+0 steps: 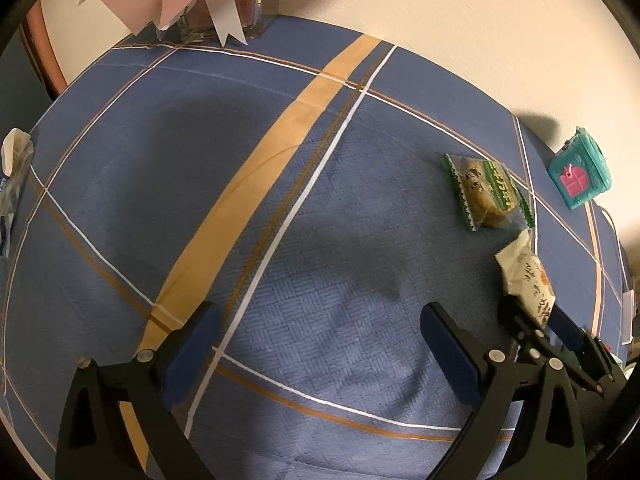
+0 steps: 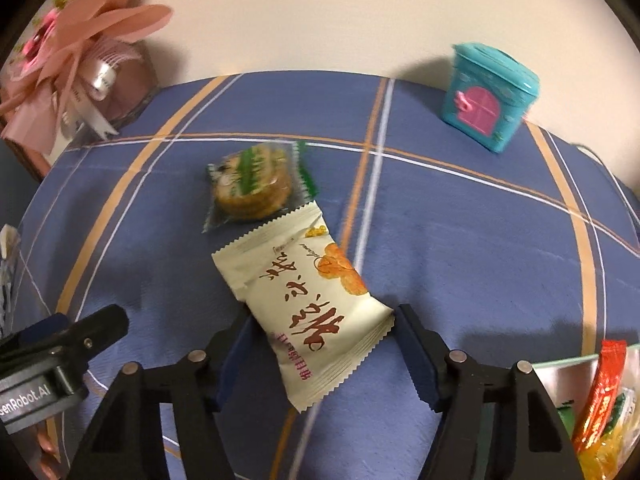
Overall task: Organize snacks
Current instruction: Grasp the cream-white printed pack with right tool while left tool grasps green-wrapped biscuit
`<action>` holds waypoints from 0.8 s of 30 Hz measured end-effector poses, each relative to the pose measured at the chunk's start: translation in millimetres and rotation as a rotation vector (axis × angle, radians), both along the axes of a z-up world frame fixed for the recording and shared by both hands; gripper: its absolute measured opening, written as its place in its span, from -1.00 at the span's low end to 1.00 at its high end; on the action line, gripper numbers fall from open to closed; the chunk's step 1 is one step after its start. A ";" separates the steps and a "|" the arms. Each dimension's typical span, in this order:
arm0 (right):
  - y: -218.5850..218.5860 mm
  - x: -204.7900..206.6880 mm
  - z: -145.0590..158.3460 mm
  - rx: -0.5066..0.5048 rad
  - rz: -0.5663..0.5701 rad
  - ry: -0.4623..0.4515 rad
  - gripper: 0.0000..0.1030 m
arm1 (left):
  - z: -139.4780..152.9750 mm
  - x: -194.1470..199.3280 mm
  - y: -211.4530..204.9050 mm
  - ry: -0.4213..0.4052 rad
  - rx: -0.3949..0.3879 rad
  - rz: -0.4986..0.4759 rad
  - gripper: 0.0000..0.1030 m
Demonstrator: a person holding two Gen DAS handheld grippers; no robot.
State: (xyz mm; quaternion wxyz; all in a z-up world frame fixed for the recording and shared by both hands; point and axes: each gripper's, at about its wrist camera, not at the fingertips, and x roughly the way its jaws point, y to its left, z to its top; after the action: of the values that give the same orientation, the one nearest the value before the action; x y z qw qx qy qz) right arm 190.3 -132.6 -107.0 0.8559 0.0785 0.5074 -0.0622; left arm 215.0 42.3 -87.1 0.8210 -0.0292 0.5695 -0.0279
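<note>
Two tongs are mine: right tongs (image 2: 320, 332) clamp the cream snack packet (image 2: 304, 304) above the table (image 2: 460, 248); left tongs (image 1: 320, 336) spread wide, gripping nothing, beside the green cookie packet (image 1: 488, 190).

A home, by the look of it: a table set against a plain cream wall (image 2: 320, 12) and covered with a blue checked tablecloth (image 1: 320, 240) striped in orange and white. At ten o'clock sits a pink ribboned gift bouquet (image 2: 76, 60); at two o'clock a teal toy house-shaped box (image 2: 490, 96). Wrapped snacks (image 2: 256, 180) lie loose on the cloth.
</note>
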 end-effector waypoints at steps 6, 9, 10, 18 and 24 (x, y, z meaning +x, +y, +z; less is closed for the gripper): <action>-21.9 1.2 -1.1 0.019 -0.073 0.000 0.37 | -1.0 2.1 -21.6 0.009 0.017 -0.038 0.94; -30.1 3.4 -1.1 0.020 -0.103 -0.008 0.37 | 4.1 6.2 -32.9 0.002 0.014 -0.051 0.94; -33.5 3.9 -0.9 0.019 -0.118 -0.011 0.37 | 7.7 8.7 -37.0 -0.008 0.008 -0.049 0.94; -44.4 10.5 -3.1 0.019 -0.166 -0.038 0.36 | 24.5 33.5 -79.5 -0.062 -0.002 -0.117 0.94; -62.8 13.2 -6.0 0.029 -0.216 -0.063 0.36 | 19.5 55.2 -100.8 -0.028 -0.039 -0.154 0.94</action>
State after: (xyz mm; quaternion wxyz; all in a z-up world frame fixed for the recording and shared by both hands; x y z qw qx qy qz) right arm 203.5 -195.5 -113.0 0.8584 0.1472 0.4697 -0.1442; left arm 270.1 -58.6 -67.6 0.8235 -0.0007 0.5579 -0.1025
